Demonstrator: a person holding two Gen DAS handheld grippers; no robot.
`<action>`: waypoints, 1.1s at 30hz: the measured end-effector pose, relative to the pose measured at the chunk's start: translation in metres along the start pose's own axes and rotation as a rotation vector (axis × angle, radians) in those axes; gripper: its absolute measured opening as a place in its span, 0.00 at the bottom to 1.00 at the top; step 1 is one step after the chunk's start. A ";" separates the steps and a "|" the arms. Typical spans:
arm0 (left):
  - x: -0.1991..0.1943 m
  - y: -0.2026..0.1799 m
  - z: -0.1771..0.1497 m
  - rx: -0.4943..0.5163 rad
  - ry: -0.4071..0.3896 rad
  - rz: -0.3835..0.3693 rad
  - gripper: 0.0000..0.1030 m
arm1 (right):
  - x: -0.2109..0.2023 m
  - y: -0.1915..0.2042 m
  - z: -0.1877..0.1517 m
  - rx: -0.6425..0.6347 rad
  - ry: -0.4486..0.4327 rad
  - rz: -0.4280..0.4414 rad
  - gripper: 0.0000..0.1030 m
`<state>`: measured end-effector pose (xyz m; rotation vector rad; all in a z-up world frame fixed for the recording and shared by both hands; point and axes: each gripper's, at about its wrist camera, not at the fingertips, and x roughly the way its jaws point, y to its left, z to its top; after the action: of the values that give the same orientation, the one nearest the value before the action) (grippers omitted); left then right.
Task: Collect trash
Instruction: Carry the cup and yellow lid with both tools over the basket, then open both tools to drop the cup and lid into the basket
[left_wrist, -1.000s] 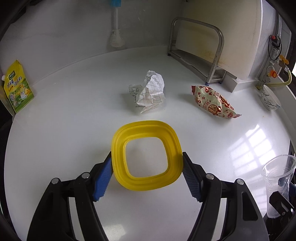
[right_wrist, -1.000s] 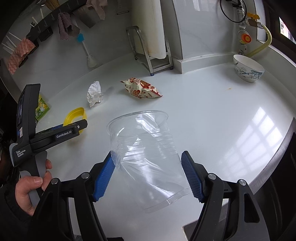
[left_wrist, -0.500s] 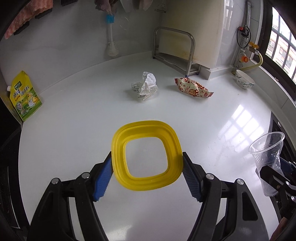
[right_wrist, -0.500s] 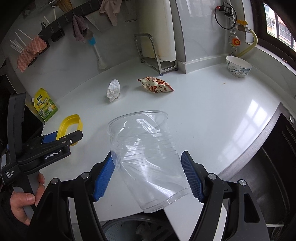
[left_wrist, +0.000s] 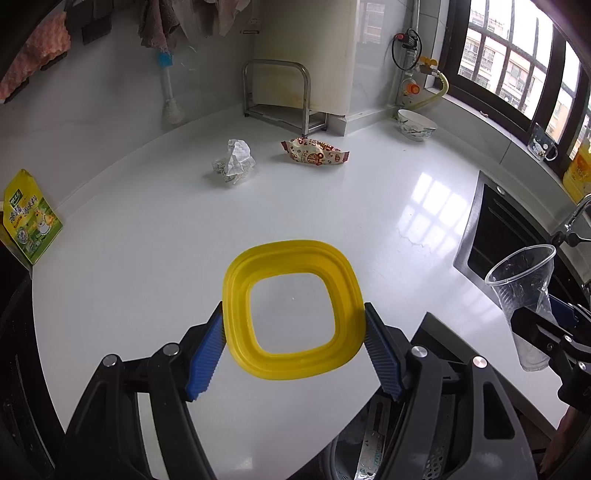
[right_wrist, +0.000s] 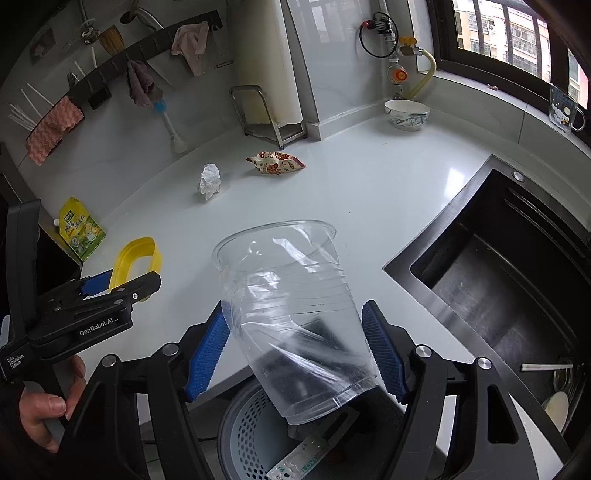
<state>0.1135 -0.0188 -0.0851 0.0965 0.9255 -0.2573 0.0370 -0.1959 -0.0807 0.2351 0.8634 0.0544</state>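
My left gripper is shut on a yellow square lid ring, held above the front edge of the white counter; it shows in the right wrist view too. My right gripper is shut on a crumpled clear plastic cup, held over a grey perforated trash bin below the counter edge. The cup also shows in the left wrist view. A crumpled paper ball and a red patterned snack wrapper lie at the back of the counter.
A black sink lies to the right. A green-yellow pouch stands at the counter's left edge. A metal rack, a brush and a bowl are along the back wall. The bin holds some trash.
Both grippers have pulled back from the counter towards its front edge with their loads. The trash bin has come into view below the right gripper, and the sink at right.
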 end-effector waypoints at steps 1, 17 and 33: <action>-0.005 -0.004 -0.006 -0.003 -0.001 -0.003 0.67 | -0.005 -0.001 -0.006 -0.010 0.000 0.004 0.68; -0.056 -0.076 -0.117 0.005 0.087 0.018 0.67 | -0.047 -0.037 -0.120 -0.019 0.080 0.102 0.68; 0.021 -0.094 -0.166 0.148 0.224 -0.068 0.67 | 0.008 -0.065 -0.187 0.158 0.179 0.000 0.68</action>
<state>-0.0282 -0.0813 -0.1988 0.2339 1.1328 -0.3838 -0.1031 -0.2240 -0.2185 0.3830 1.0478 0.0073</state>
